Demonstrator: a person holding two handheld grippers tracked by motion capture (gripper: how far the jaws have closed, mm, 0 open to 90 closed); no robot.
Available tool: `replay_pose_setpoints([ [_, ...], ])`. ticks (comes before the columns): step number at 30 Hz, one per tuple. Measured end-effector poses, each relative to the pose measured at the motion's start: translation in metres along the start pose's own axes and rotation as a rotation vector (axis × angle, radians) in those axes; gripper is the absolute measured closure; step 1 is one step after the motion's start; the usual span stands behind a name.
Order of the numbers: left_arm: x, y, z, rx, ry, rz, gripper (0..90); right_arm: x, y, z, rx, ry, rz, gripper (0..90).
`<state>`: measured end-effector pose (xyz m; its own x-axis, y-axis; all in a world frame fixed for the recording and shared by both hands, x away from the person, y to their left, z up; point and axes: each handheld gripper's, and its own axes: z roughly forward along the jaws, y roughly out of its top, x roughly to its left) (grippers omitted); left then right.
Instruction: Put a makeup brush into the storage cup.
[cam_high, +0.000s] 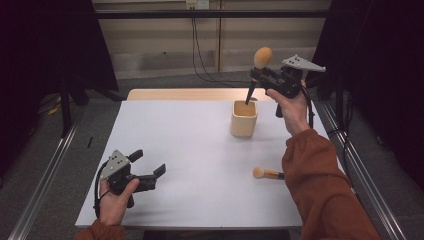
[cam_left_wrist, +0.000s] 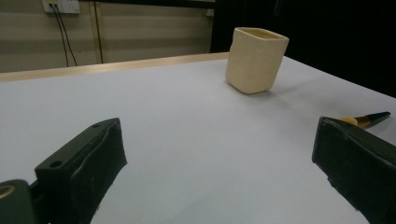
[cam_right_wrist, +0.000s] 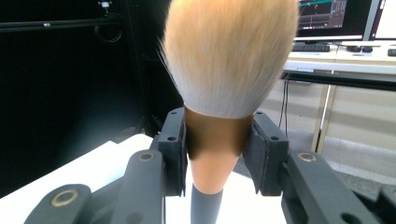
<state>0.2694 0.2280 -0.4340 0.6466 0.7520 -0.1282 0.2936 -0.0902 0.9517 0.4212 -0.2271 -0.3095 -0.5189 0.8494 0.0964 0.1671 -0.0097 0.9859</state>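
- At 7 o'clock on the table (cam_high: 200, 150), the left gripper (cam_high: 150, 172) rests w/ jaws spread, nothing in them
- Spare brush (cam_high: 267, 174) lies at 4 o'clock
- Cup (cam_high: 244, 119) stands at 1 o'clock; right gripper (cam_high: 257, 75) clamps the makeup brush (cam_high: 259, 67) by its ferrule just above, bristles up, handle tip at the rim
- Keep it vertical, centre the handle over the opening, lower before letting go

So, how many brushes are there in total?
2. One brush is upright in the right gripper, above the cup. The other brush lies on the table, partly behind the sleeve.
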Motion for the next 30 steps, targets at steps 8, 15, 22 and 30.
replay_pose_setpoints([
  [8,0.001,0.0,-0.004,-0.011,0.019,0.008,3.0,0.002,-0.014,0.005,0.023,0.008,0.002,62.8],
  [15,0.002,-0.001,-0.008,-0.006,0.025,0.007,3.0,0.001,-0.032,0.008,0.048,0.0,0.014,62.8],
  [22,0.001,-0.001,-0.008,0.006,0.021,0.014,3.1,-0.003,-0.044,0.01,0.064,-0.005,0.025,62.8],
  [30,-0.001,-0.001,-0.007,0.011,0.018,0.02,3.0,-0.003,-0.055,0.012,0.078,-0.007,0.017,62.8],
])
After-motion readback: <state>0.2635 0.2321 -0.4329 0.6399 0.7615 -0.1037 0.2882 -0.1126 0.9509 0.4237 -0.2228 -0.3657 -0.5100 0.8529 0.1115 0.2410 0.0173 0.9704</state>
